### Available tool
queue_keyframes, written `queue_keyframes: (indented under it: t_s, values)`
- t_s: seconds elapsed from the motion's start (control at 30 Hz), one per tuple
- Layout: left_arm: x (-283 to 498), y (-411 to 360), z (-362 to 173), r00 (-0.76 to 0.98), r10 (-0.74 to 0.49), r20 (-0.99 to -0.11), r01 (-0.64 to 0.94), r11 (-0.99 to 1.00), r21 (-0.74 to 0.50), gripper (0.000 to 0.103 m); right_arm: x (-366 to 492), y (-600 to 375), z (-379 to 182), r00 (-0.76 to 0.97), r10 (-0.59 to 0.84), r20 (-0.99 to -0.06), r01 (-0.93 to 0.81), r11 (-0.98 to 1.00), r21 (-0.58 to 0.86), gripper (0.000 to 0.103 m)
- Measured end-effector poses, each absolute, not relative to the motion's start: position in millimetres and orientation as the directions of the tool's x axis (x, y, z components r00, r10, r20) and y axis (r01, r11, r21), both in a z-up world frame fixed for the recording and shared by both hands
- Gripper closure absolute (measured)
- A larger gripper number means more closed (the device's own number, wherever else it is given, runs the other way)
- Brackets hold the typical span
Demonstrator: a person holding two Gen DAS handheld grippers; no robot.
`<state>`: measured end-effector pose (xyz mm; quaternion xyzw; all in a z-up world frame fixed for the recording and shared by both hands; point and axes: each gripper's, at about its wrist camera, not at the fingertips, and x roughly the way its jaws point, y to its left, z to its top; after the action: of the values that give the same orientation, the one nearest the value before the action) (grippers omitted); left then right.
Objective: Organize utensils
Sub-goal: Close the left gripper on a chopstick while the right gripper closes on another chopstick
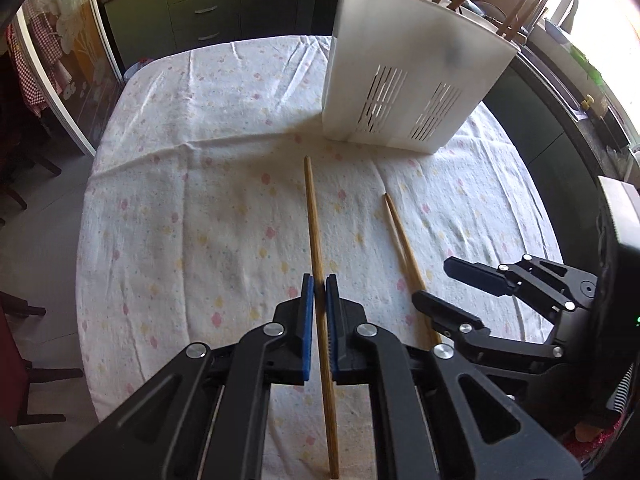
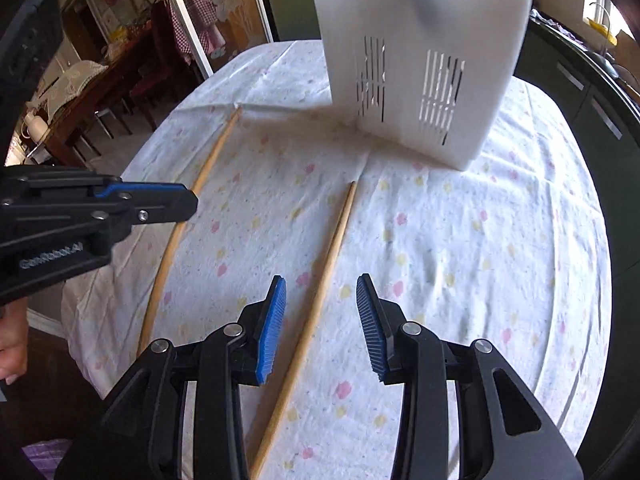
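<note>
Left gripper (image 1: 319, 286): its 2 blue-padded black fingers are seen pressed together on the long wooden chopstick (image 1: 316, 240), which runs between the pads and points toward the holder; in the right wrist view the same gripper (image 2: 188, 202) is seen side-on over that stick (image 2: 208, 168).
Long wooden chopstick: it is laid lengthwise above the cloth, its far tip near the holder's base.
Second wooden chopstick (image 2: 332, 248): it is laid flat on the cloth, just right of the first, well apart from the holder.
Right gripper (image 2: 321, 294): its fingers are held wide apart, 1 on each side of the second chopstick (image 1: 402, 240), not touching it.
White slotted plastic utensil holder (image 1: 408, 80): it is stood on the far right of the table, with several wooden sticks seen rising from its top.
Floral white tablecloth (image 1: 192, 184): the round table is covered by it.
</note>
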<state>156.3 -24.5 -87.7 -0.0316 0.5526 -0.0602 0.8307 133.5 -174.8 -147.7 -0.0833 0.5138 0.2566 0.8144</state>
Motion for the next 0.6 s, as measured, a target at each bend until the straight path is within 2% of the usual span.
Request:
queue_keyframes:
  t_s: [0.27,0.3,0.37,0.43,0.6]
  values:
    - [149,-14,-87,0.384,-0.163,-0.909,0.074,0.987,-0.146,0.097,152,-151,-164,0.347,0.263,-0.9,-0.475,0.877,0.073,0.066]
    - [149,-14,-86,0.385,-0.166,-0.908,0.077,0.986,-0.148,0.097,153,-150,-164,0.356,0.254,-0.9,-0.469,0.881,0.063,0.068]
    - [148,-14,-85,0.387,-0.175,-0.905,0.082,0.984,-0.155,0.097,153,-148,-165,0.377,0.239,-0.895,-0.466,0.884,0.04,0.086]
    - [147,-16,-83,0.395,-0.175,-0.902,0.089,0.984,-0.152,0.097,154,-151,-165,0.378,0.251,-0.891,-0.453,0.89,0.058,0.094]
    - [145,-17,-73,0.419,-0.186,-0.889,0.103,0.982,-0.157,0.097,150,-177,-151,0.414,0.344,-0.842,-0.415,0.895,0.161,0.096]
